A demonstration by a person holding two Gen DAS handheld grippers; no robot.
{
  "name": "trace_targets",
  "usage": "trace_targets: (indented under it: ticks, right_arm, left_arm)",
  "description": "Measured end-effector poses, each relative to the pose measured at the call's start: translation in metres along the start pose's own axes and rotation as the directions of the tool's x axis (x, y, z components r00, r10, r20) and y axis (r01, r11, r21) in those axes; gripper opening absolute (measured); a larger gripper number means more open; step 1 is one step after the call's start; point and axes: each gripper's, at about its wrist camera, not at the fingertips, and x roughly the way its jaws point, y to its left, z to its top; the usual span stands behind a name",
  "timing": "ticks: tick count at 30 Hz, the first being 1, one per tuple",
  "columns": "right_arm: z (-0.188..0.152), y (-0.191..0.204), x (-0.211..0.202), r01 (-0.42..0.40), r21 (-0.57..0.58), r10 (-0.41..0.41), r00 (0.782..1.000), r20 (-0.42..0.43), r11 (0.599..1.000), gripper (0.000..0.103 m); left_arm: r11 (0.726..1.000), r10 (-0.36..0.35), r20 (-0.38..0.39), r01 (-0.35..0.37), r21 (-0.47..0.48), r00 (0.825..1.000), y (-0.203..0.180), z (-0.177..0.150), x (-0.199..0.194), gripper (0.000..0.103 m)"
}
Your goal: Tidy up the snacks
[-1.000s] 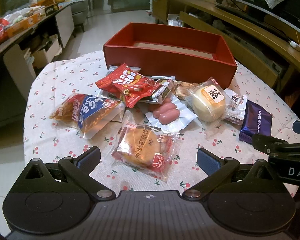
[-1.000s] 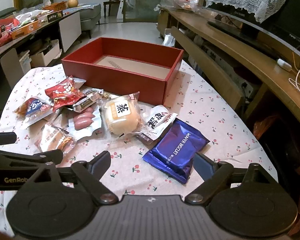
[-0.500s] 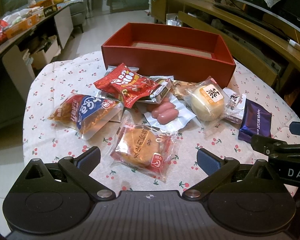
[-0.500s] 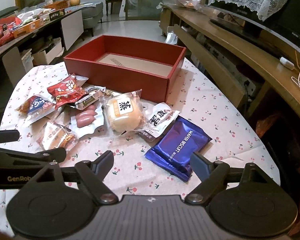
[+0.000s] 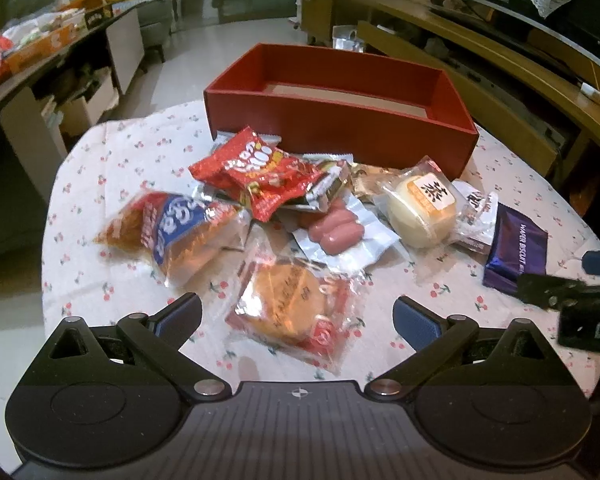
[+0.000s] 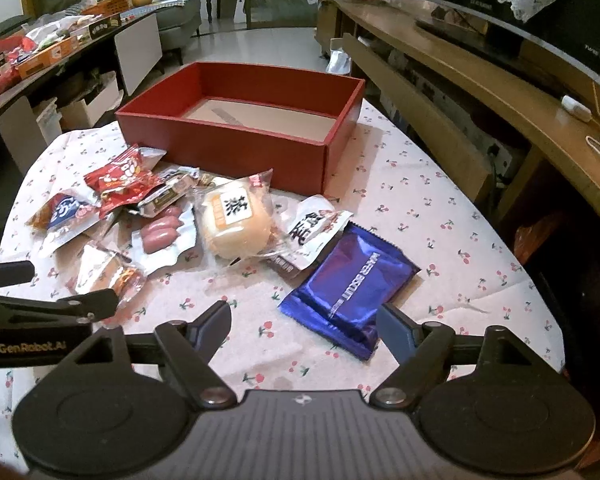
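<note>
Both hand-held grippers, left (image 5: 297,318) and right (image 6: 303,328), gape wide, empty, over snacks heaped on the counter (image 6: 420,216) before the box (image 6: 260,152). The biscuit (image 6: 350,286) looks slick; wrappers overlap, so neighbours may drag.

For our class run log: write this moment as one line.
left gripper: open over bun packet | right gripper: open near wafer packet | red box: empty

A round surface (image 6: 420,216) under a white cherry-print cloth carries an open red cardboard box (image 6: 236,152), a purple foil wafer biscuit packet (image 6: 352,284) and a heap of clear-wrapped snacks (image 5: 284,220).
</note>
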Motion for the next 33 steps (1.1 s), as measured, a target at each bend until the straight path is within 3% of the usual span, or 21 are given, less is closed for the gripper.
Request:
trace_targets:
  ticks: [4, 13, 17, 22, 27, 30, 33]
  right_arm:
    - [0.010, -0.009, 0.011, -0.008, 0.017, 0.008, 0.999, -0.032, 1.000, 0.085]
    - [0.026, -0.004, 0.031, -0.036, -0.028, 0.034, 0.997, -0.069, 0.999, 0.085]
    - [0.027, -0.010, 0.031, -0.032, -0.010, 0.032, 0.997, -0.070, 0.999, 0.085]
    - [0.028, -0.019, 0.032, -0.027, 0.030, 0.029, 0.996, -0.080, 0.999, 0.085]
    - [0.028, -0.018, 0.030, -0.030, 0.020, 0.031, 0.997, -0.074, 0.999, 0.085]
    - [0.026, -0.023, 0.031, -0.022, 0.032, 0.025, 0.996, -0.085, 0.999, 0.085]
    - [0.025, -0.025, 0.032, -0.021, 0.038, 0.024, 0.995, -0.093, 0.999, 0.085]
  left_arm:
    - [1.000, 0.008, -0.003, -0.008, 0.013, 1.000, 0.010, 0.007, 0.006, 0.102]
    - [0.992, -0.020, -0.080, 0.010, -0.122, 0.997, 0.039, 0.011, 0.027, 0.100]
    - [0.997, -0.025, -0.082, 0.019, -0.070, 0.996, 0.026, 0.013, 0.030, 0.100]
    - [0.996, -0.041, -0.105, 0.032, -0.084, 0.994, 0.017, 0.020, 0.039, 0.100]
    - [0.999, -0.017, -0.139, 0.012, -0.040, 0.990, 0.004, 0.023, 0.054, 0.100]
    - [1.000, -0.009, -0.175, 0.009, -0.002, 0.984, 0.000, 0.016, 0.062, 0.096]
    - [1.000, 0.003, -0.162, 0.001, 0.027, 0.987, -0.001, 0.013, 0.058, 0.092]
